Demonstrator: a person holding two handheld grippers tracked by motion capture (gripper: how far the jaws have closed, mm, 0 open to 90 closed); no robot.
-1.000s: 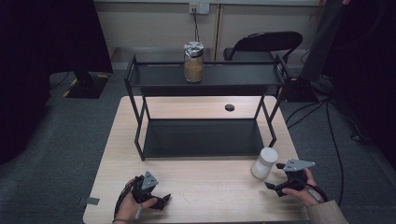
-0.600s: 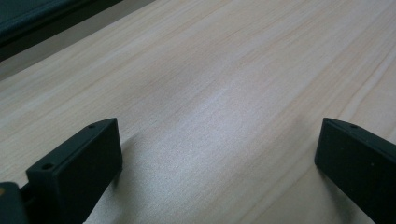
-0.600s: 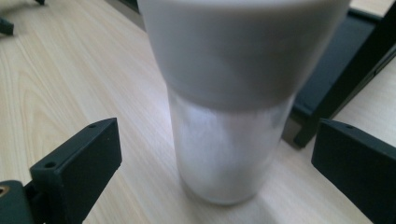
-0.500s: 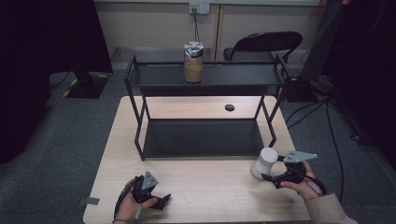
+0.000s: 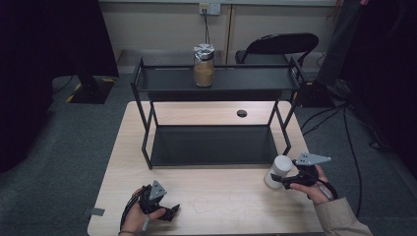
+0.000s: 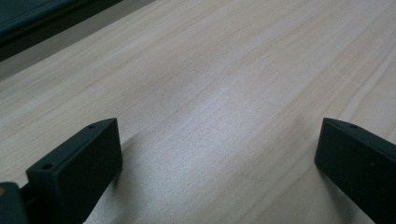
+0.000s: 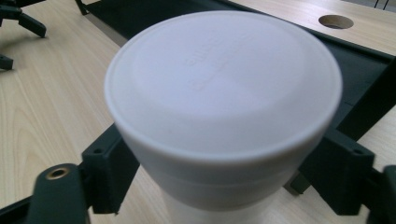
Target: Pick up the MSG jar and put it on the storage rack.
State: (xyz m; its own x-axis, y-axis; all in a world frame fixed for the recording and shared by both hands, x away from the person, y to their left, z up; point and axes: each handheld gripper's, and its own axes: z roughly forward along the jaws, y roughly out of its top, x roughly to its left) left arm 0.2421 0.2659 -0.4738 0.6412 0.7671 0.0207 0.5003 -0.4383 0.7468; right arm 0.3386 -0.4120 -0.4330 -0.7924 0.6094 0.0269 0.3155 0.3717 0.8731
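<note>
- My right gripper has just been closing; jaws now clamped on white jar, table's right edge.
- Left gripper apart, resting empty.
- Next, prob.: lift straight, clear shelf rack.

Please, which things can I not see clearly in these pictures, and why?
- White container: its lower body and base, cut off by the bottom edge of the right gripper view and covered by its wide lid.
- Raised writing on that lid: too faint to read.
- Jar on the black shelf: contents too small in the high view to identify.
- Left gripper: its body lies below the left gripper view's edge.
</note>
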